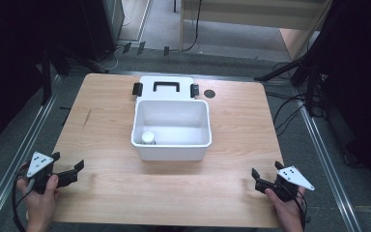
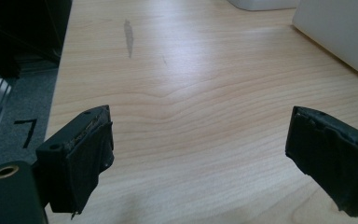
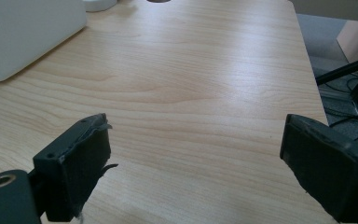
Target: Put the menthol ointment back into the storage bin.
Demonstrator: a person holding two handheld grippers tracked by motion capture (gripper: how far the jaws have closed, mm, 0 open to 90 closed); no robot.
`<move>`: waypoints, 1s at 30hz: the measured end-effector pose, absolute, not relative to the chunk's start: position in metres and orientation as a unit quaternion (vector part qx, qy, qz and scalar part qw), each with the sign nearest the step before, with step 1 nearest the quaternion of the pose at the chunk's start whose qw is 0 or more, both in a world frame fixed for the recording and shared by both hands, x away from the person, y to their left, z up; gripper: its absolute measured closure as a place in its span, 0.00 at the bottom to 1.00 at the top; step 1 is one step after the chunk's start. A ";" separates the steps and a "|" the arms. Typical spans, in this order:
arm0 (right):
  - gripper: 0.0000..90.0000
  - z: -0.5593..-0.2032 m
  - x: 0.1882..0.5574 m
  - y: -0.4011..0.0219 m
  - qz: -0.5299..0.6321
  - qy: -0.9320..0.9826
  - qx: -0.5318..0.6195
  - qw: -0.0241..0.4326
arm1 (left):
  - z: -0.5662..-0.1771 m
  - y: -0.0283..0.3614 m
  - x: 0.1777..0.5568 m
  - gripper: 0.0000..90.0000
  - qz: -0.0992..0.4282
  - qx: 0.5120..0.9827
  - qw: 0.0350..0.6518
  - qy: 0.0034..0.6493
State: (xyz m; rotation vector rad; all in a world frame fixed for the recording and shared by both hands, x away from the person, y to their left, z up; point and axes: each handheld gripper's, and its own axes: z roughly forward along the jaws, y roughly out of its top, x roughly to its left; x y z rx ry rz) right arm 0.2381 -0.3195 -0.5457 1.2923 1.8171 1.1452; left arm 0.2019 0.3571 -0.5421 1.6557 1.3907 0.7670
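A white plastic box (image 1: pixel 171 145) stands open in the middle of the wooden table (image 1: pixel 125 183), its lid (image 1: pixel 166 89) with a black handle lying flat behind it. A small white round container (image 1: pixel 148 137) sits in the box's front left corner. My left gripper (image 1: pixel 69 163) rests at the table's front left, held by a hand, jaws wide apart with nothing between them; in the left gripper view, the left gripper (image 2: pixel 198 158) looks over bare wood toward the box's wall (image 2: pixel 340 32). My right gripper (image 1: pixel 266 175) is at the front right, open and empty, and the right gripper (image 3: pixel 193 163) faces the box's corner (image 3: pixel 28 32).
A dark round spot (image 1: pixel 209 94) marks the table near its far edge. Metal rails (image 1: pixel 24 145) run along both sides of the table, with cables and black stand legs (image 1: pixel 290 72) on the floor beyond. Bare wood spreads between the grippers and the box.
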 end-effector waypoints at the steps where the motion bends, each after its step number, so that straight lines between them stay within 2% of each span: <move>1: 0.10 -0.546 0.238 -0.319 0.434 0.689 0.490 0.312 | -0.543 0.359 0.199 0.09 0.308 0.656 0.412 0.552; 8: 0.10 -0.546 0.238 -0.319 0.436 0.689 0.488 0.313 | -0.551 0.373 0.184 0.09 0.314 0.632 0.414 0.575; 10: 0.10 -0.546 0.238 -0.319 0.436 0.689 0.488 0.312 | -0.551 0.377 0.182 0.16 0.322 0.620 0.413 0.585; 14: 0.10 -0.546 0.237 -0.319 0.437 0.690 0.484 0.314 | -0.552 0.380 0.182 0.16 0.326 0.605 0.417 0.594; 23: 0.10 -0.546 0.237 -0.319 0.437 0.691 0.483 0.313 | -0.552 0.369 0.186 0.16 0.323 0.641 0.399 0.571; 30: 0.10 -0.546 0.237 -0.319 0.436 0.692 0.483 0.313 | -0.552 0.371 0.187 0.16 0.316 0.638 0.405 0.574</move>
